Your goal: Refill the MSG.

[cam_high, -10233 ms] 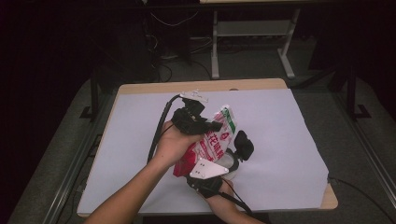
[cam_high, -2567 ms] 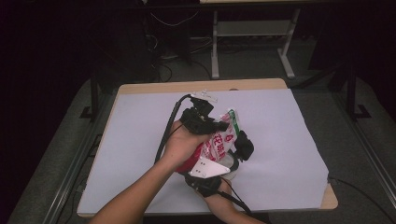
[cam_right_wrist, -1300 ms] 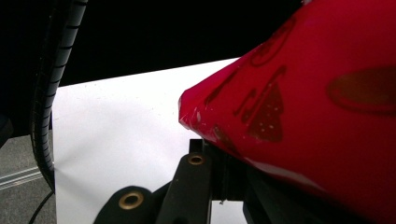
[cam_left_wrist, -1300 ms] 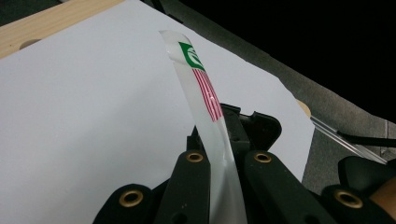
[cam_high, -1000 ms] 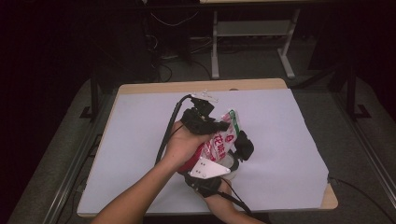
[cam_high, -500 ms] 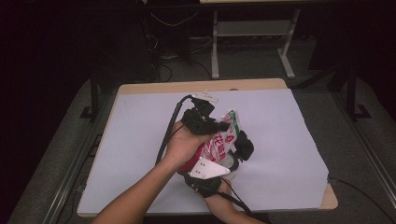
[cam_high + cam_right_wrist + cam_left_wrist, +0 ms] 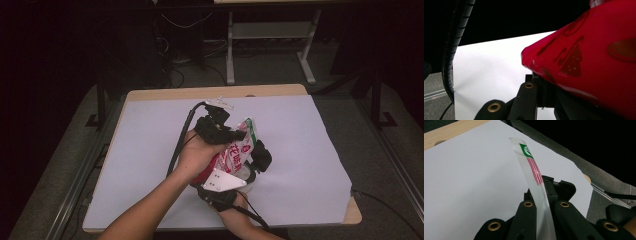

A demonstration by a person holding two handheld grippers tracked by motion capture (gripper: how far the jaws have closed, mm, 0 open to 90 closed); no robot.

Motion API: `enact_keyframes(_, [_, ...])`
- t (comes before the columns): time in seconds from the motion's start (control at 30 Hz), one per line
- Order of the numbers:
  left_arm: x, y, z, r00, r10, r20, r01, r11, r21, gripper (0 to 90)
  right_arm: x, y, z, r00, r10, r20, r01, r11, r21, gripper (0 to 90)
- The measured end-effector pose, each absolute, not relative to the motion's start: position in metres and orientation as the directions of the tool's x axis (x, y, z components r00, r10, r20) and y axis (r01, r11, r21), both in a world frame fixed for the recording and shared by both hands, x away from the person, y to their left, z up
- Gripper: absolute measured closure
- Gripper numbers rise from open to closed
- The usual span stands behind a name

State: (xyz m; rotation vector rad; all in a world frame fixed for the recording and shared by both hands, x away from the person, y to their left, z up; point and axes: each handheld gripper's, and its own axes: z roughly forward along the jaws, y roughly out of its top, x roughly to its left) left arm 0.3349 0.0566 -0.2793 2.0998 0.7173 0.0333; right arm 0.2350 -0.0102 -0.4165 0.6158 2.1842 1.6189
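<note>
Over the white-covered desk (image 7: 150, 150), mid-frame in the high view, both claws hold the red snack bag (image 7: 235, 152) aloft, so this looks like the tear-open step. The left claw (image 7: 543, 206) is clamped on the clear top seal, the right claw (image 7: 541, 90) on the red body; next, pull apart steadily.

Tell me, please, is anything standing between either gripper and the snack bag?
Nothing visible is: the left gripper is already shut on the snack bag's clear top edge, and the right gripper is shut on its red lower end.
</note>
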Motion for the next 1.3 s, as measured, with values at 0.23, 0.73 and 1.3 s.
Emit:
enact_keyframes(0.23, [0.3356,0.0555,-0.2793,0.833,0.502,-0.232,0.478,-0.442,0.759,89.8,0.2351,-0.0105,-0.4160,-0.842,0.539,-0.022,0.134,0.247,0.960,89.9])
enact_keyframes(0.73, [0.3366,0.0506,-0.2774,0.838,0.501,-0.217,0.474,-0.468,0.746,89.8,0.2350,-0.0110,-0.4148,-0.849,0.528,-0.024,0.122,0.240,0.963,89.9])
enact_keyframes(1.3, [0.3388,0.0490,-0.2791,0.836,0.501,-0.224,0.483,-0.479,0.733,89.7,0.2352,-0.0112,-0.4153,-0.850,0.527,-0.021,0.123,0.238,0.963,89.9])
